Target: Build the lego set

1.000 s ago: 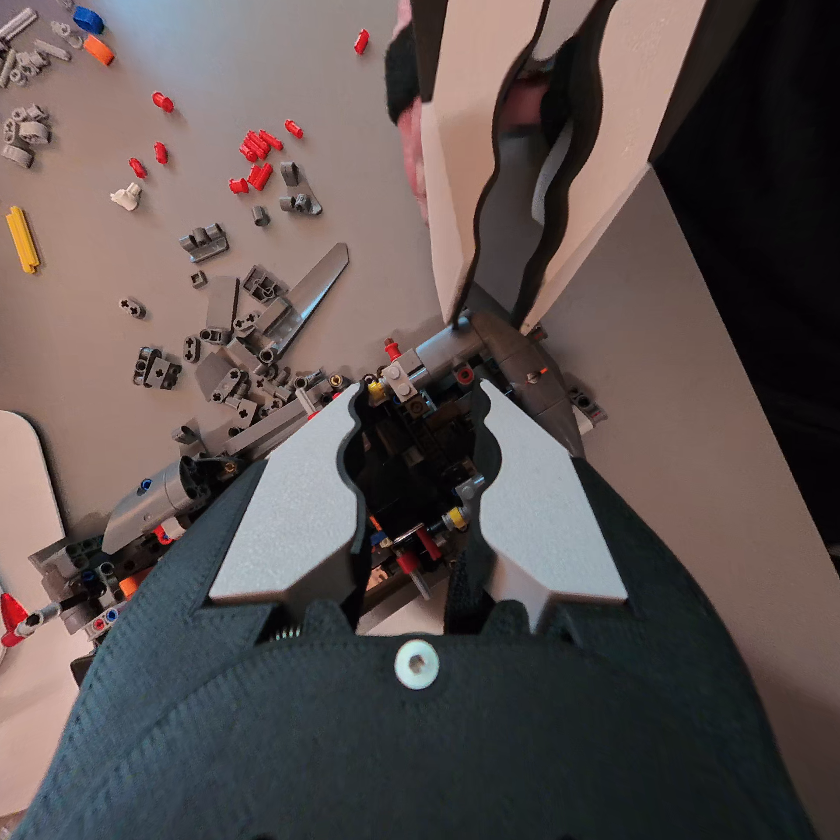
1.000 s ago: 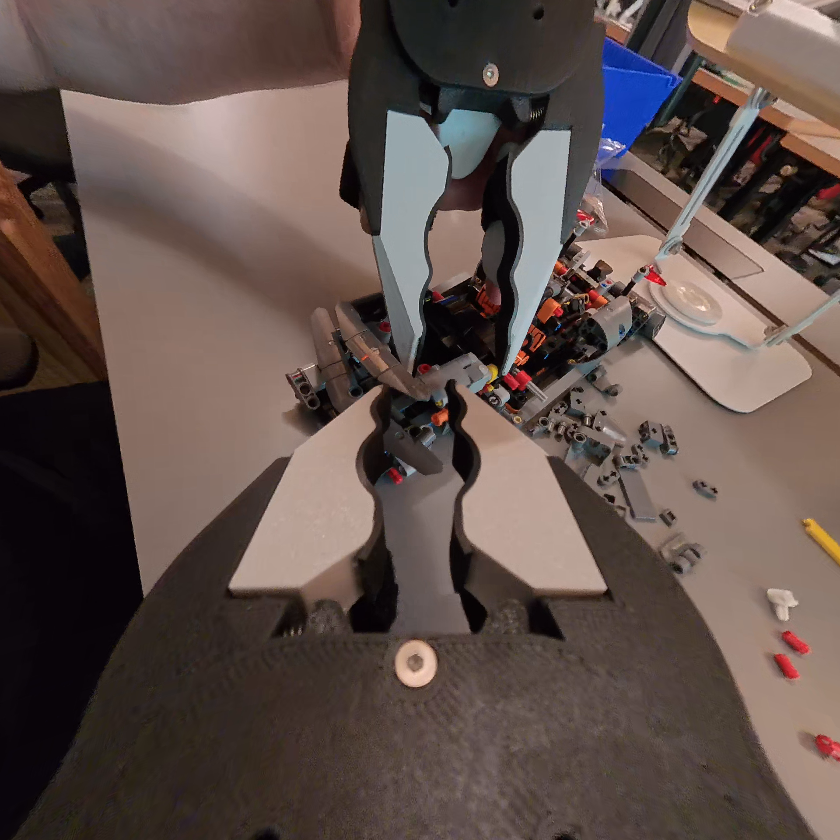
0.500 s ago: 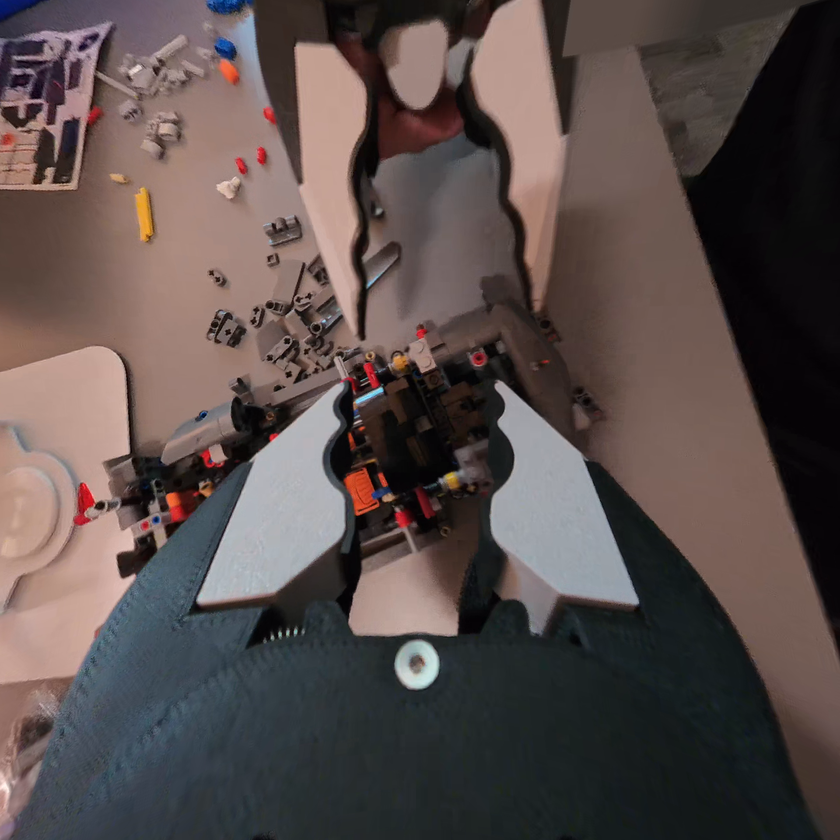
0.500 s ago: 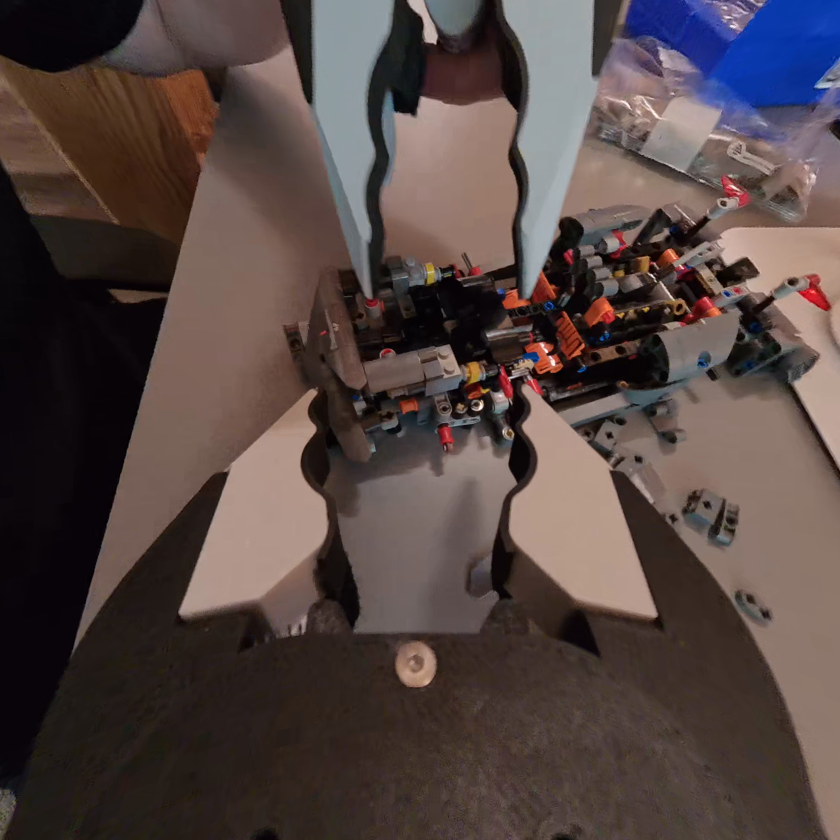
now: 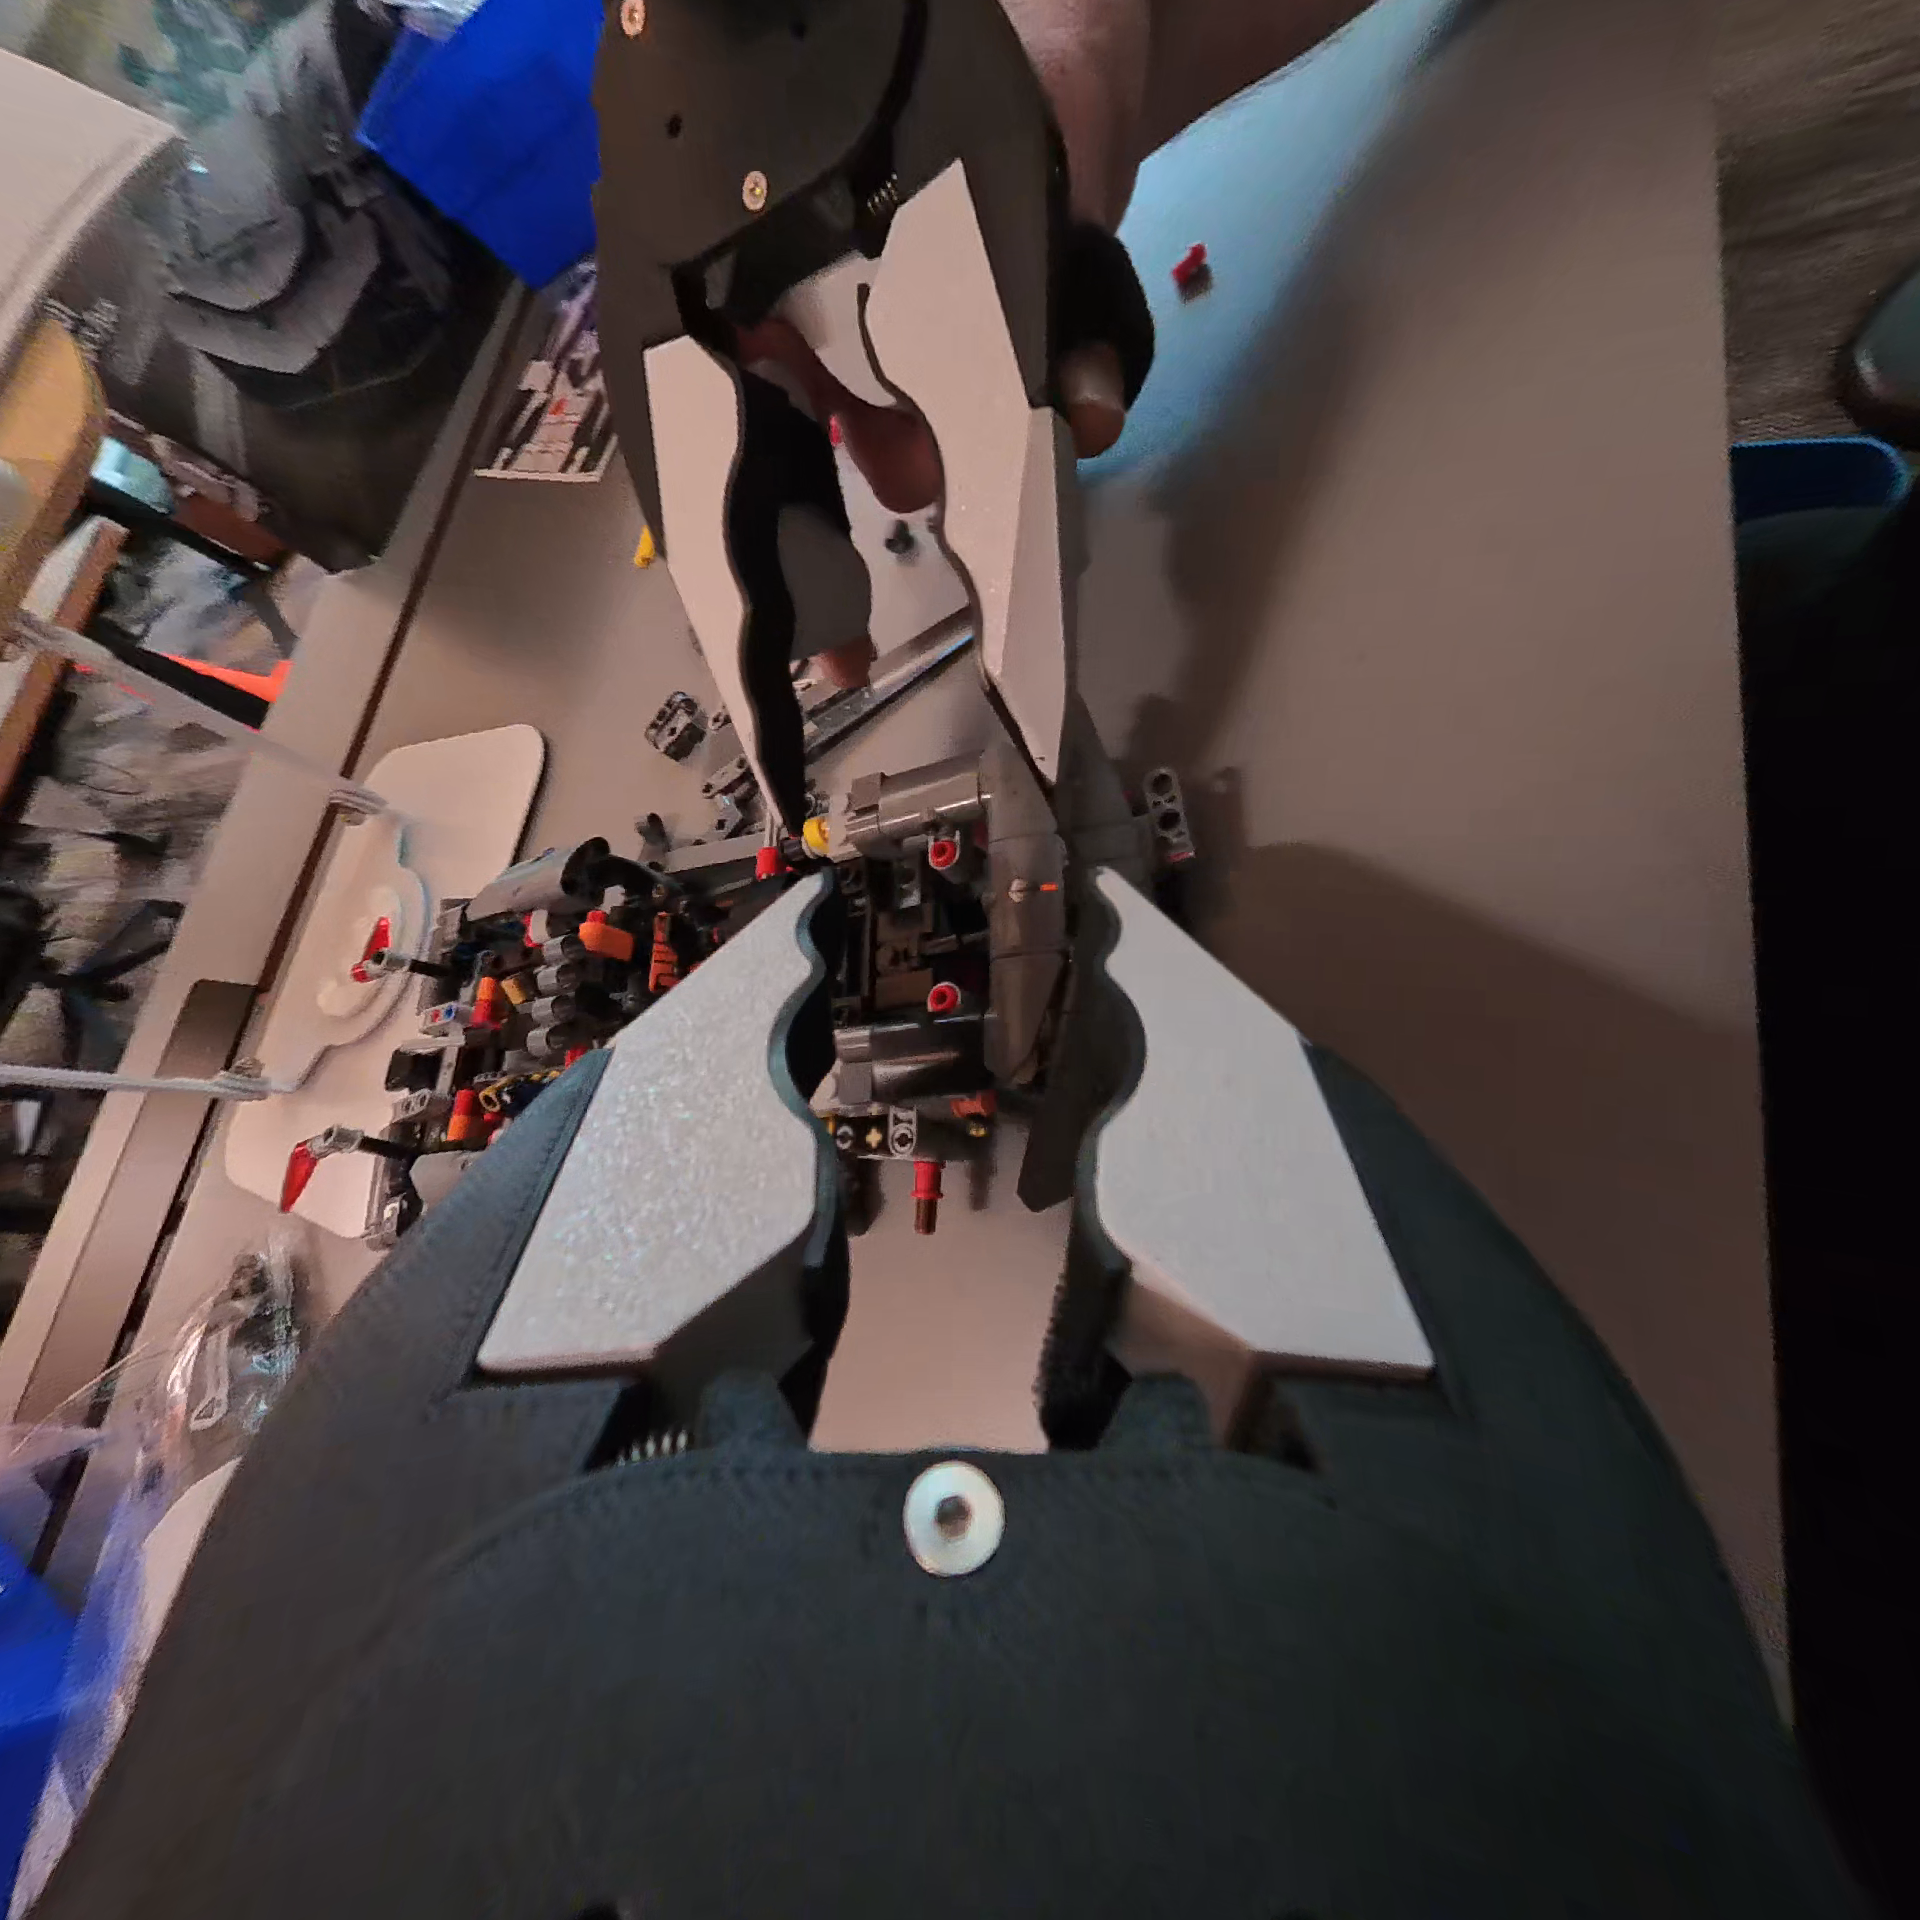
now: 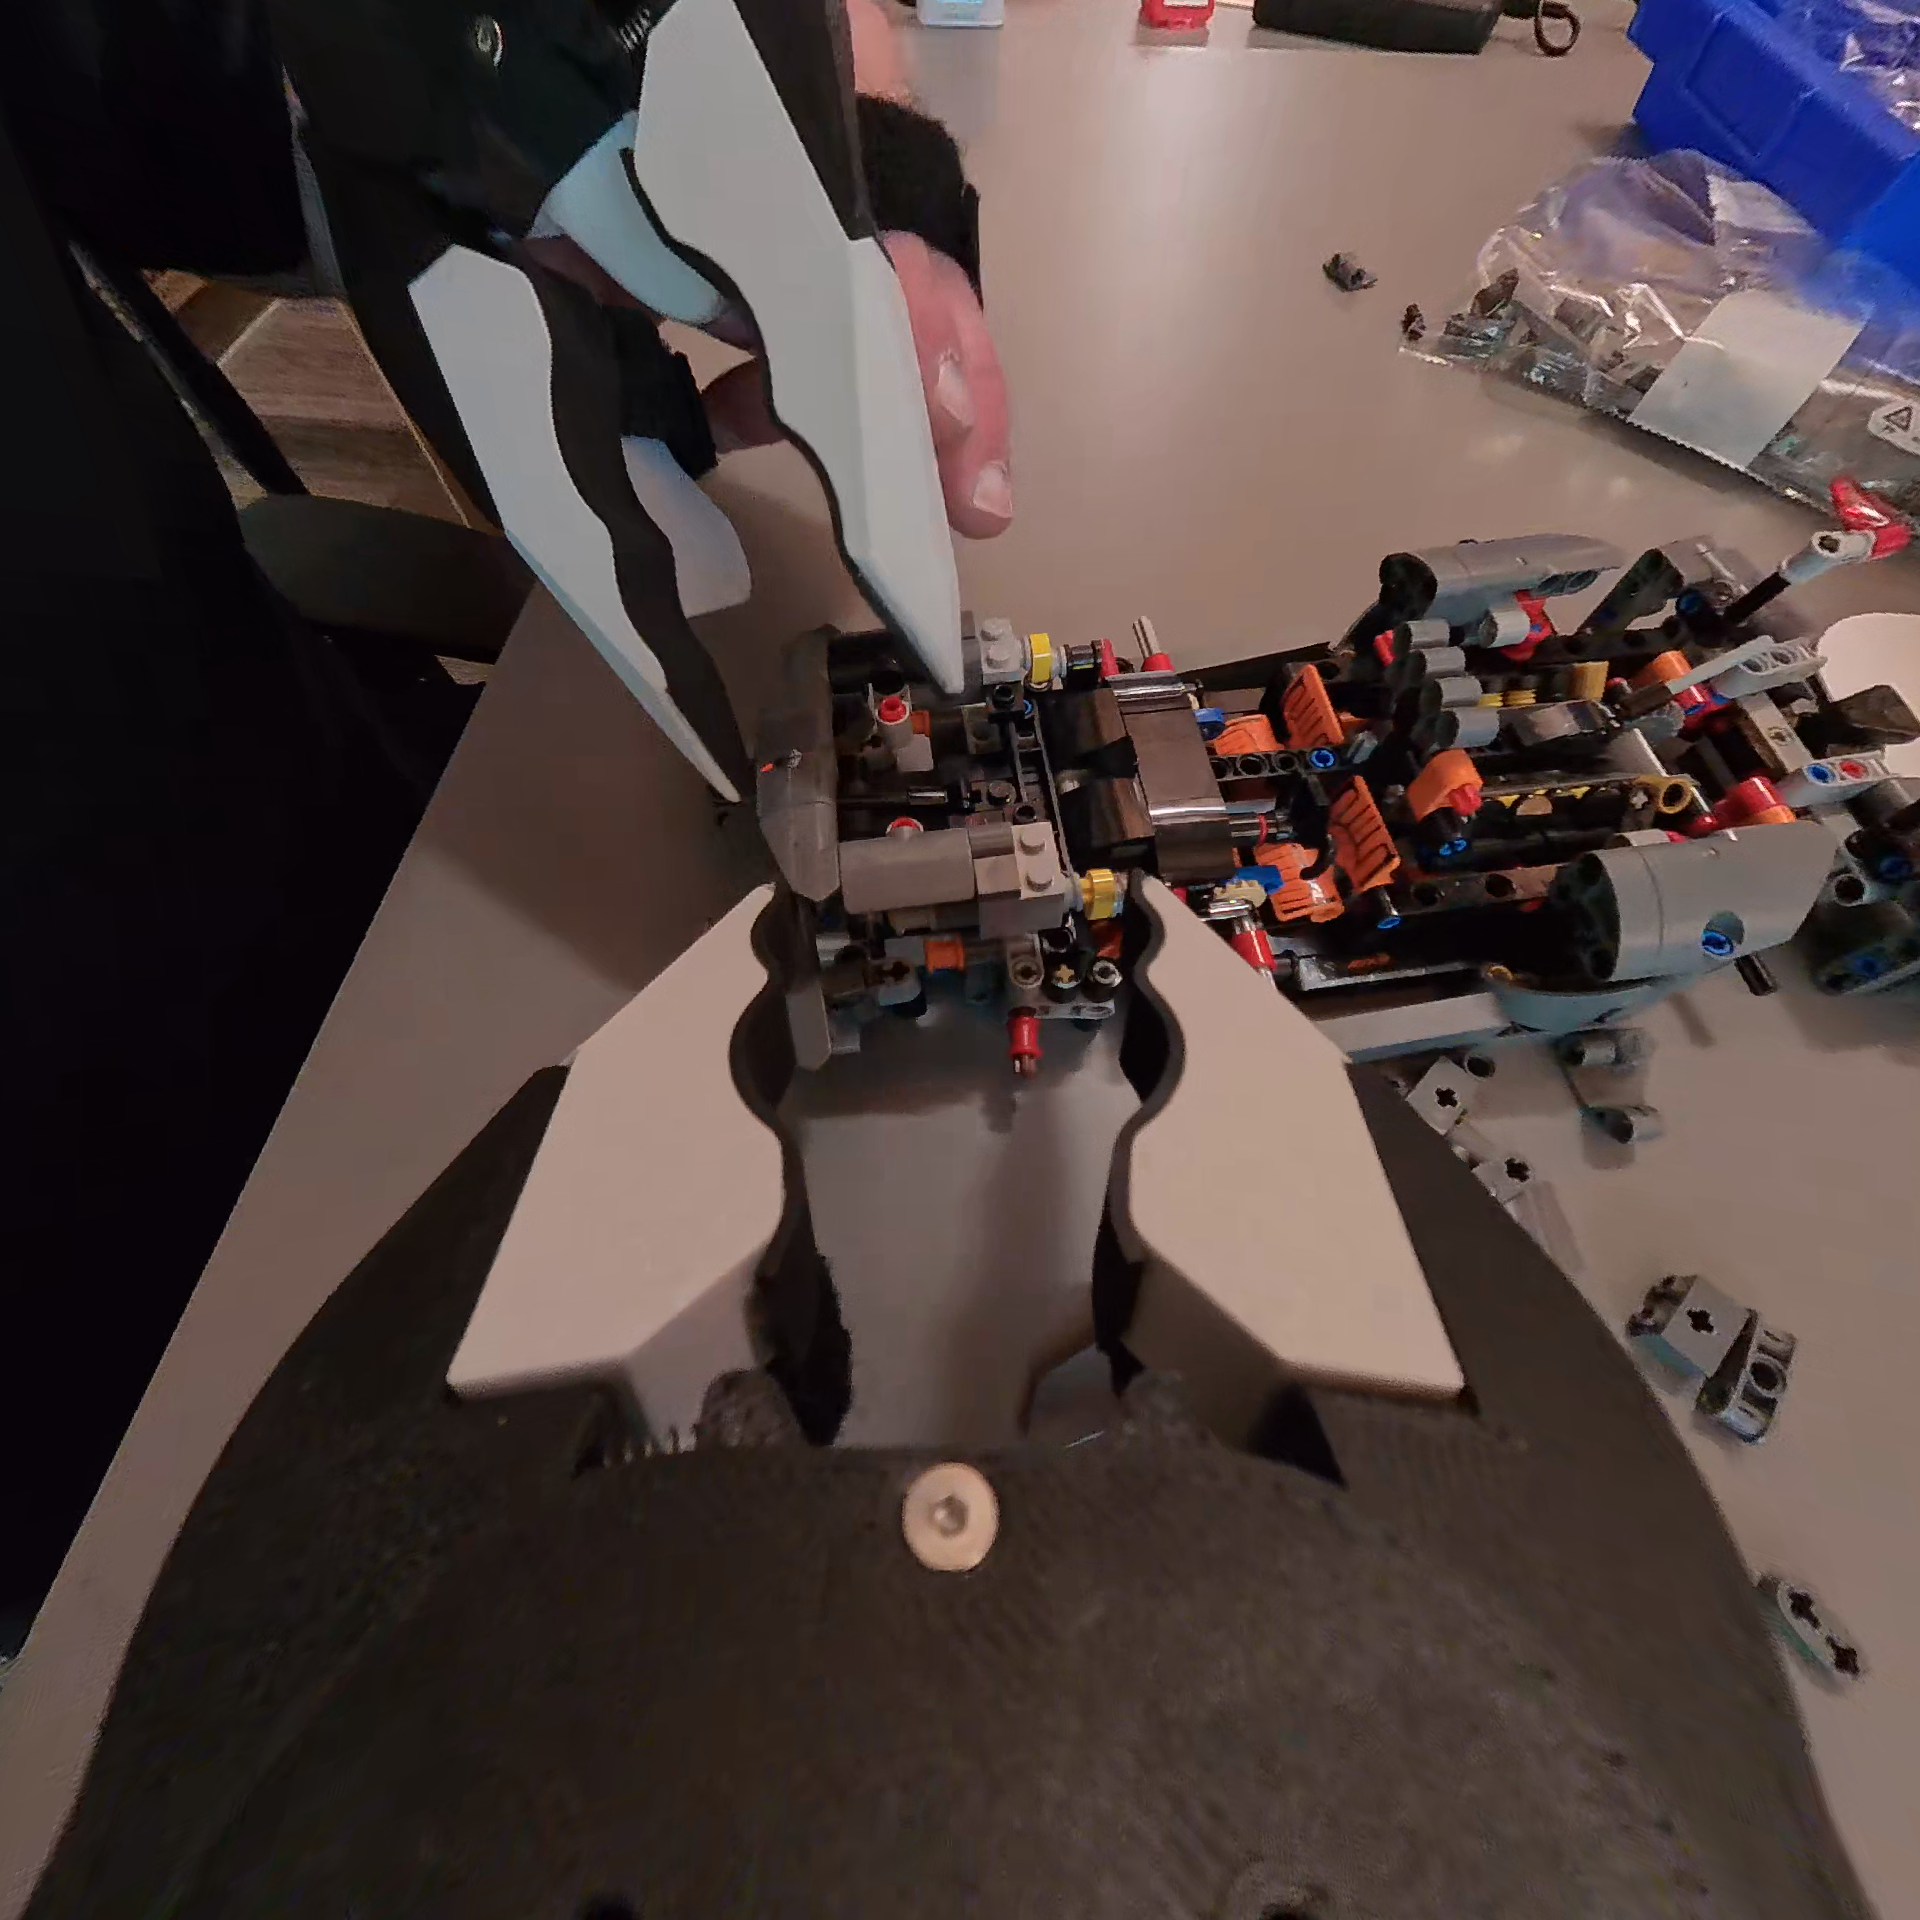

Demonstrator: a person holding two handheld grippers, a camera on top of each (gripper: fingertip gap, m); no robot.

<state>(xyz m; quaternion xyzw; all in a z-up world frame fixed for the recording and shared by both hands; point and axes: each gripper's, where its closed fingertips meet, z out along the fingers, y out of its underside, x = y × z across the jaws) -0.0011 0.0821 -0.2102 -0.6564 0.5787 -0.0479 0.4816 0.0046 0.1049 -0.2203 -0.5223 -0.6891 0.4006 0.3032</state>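
A long brick-built vehicle model (image 6: 1143, 790) in grey, black and orange lies on the grey table (image 6: 1195, 416). It also shows in the left wrist view (image 5: 914, 935). Both grippers stand at its end with the grey end panel (image 6: 795, 821). My left gripper (image 5: 964, 888) is shut on this end, one pad against the panel (image 5: 1023, 935) and the other on the black inner frame. In the right wrist view it (image 6: 836, 738) comes down from above. My right gripper (image 6: 954, 891) spans the same end from the panel to a yellow bush (image 6: 1101, 894), and its pads touch both. It also shows in the left wrist view (image 5: 925, 795).
Loose grey pieces (image 6: 1704, 1340) lie right of the model. A clear bag of parts (image 6: 1683, 343) and a blue bin (image 6: 1787, 94) stand at the back right. A white lamp base (image 5: 395, 883) lies past the model's far end. The table's edge (image 6: 468, 831) runs close on the left. My left and right fingertips are right by each other.
My right gripper let go of a small grey part at the model's end, opened wide, then closed around that end. My left gripper opened a little and closed again. Both views swung round.
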